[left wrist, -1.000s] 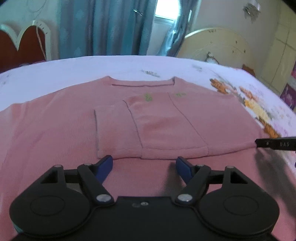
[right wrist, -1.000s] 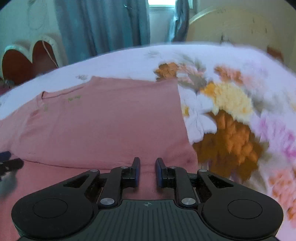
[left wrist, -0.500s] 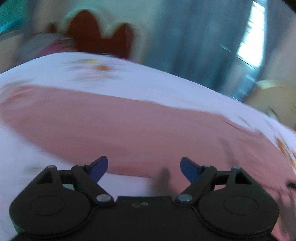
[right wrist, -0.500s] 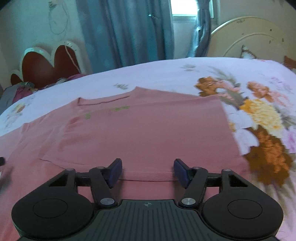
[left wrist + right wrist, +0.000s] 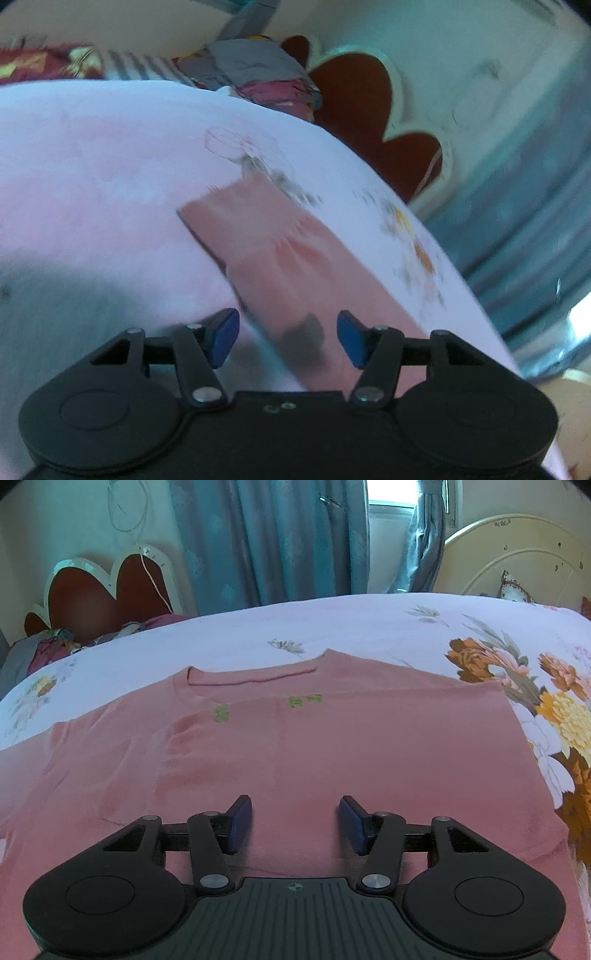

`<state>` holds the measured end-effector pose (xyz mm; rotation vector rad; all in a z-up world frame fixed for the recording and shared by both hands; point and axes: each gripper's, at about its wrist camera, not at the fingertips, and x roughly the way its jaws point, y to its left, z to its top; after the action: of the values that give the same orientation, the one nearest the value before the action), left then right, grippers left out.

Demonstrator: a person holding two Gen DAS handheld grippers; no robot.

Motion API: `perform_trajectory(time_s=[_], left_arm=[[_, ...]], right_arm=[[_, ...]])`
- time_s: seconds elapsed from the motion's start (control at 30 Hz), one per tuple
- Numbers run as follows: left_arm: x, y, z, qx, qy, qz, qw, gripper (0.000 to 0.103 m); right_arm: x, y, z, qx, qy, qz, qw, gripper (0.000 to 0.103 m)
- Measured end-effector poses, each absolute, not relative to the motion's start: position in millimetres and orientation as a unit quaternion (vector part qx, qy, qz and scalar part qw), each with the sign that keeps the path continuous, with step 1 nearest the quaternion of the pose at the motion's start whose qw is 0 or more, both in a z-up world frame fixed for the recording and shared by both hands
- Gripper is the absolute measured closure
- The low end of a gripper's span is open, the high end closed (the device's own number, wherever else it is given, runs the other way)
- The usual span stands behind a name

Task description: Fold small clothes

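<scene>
Right claw (image 5: 295,821): spread, empty, at lower centre of frame, just over the near part of one pink sweater (image 5: 332,746) lying flat on the floral bed (image 5: 369,620). Left claw (image 5: 287,338): spread, empty; one sweater sleeve (image 5: 280,251) runs from between its tips toward mid-frame. Beyond: one heart-shaped headboard (image 5: 103,590), blue curtains (image 5: 280,539).

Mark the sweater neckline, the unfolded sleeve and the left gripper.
sweater neckline (image 5: 251,675): right wrist view, on the collar band.
unfolded sleeve (image 5: 280,251): left wrist view, mid-sleeve, blurred.
left gripper (image 5: 287,339): left wrist view, midway between the blue fingertips, open.
</scene>
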<state>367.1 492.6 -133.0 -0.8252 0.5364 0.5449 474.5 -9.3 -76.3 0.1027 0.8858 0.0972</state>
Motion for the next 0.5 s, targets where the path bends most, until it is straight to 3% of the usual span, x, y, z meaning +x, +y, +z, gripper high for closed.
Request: perform_trajectory(time_s=[0.17,0.33,0.37,0.5], left_arm=[[375,521,-142,-0.443,0.218,0.263,0.829,0.049],[382,540,-141,-0.448,0.216,0.294,0.816,0.077],[385,540,-139,-0.441,0.218,0.291,0.821,0.090],[402,511,-117,-0.375,0.221,0.258,0.863,0.091]], right_arm=[[480,-5,-72,0.049,0.423,0.041,0.904,0.050],[482,-15,-71,0.065,0.426,0.026,0.902,0.050],[481,-18,-71,0.069,0.426,0.023,0.902,0.050],[478,-26,-69,0.076,0.422,0.016,0.903,0.050]])
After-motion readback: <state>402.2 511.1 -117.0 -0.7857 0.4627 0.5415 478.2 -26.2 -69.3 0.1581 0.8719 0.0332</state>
